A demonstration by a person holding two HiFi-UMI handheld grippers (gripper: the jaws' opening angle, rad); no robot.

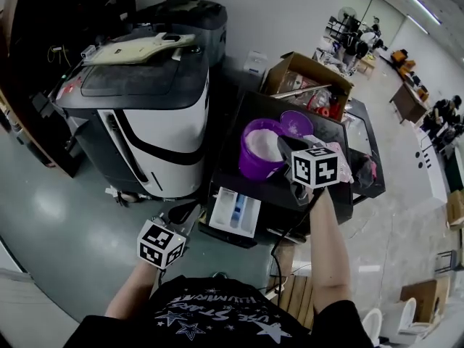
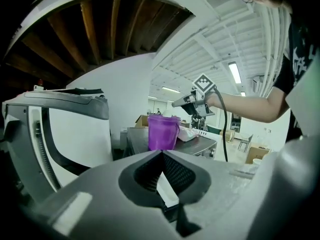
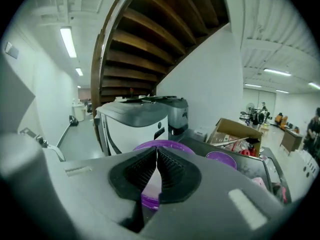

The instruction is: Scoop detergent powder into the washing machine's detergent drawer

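Two pairs of tongs, both shut and empty. The right tongs [image 3: 156, 153] have their ribbed pads meeting at the tips, with nothing gripped between them. They hang just above the near rim of the purple tub [image 1: 250, 169], pointing slightly down into it. The white powder [image 1: 262, 145] lies right under and ahead of them, and no contact shows. The left tongs [image 2: 161, 154] are closed too, pads touching at the tips. They are held low at the worktop's [image 1: 250, 107] front left corner, well apart from the tub, which stands upright straight ahead in the left gripper view.

The open drawer [image 1: 233, 212] juts from the worktop's front edge. It is just right of the left tongs and below and left of the right ones, well short of the tub. A purple lid [image 1: 296, 122] lies just behind the tub. A white-and-black machine [image 1: 156, 122] stands to the worktop's left, and an open cardboard box [image 1: 312, 75] sits behind it.
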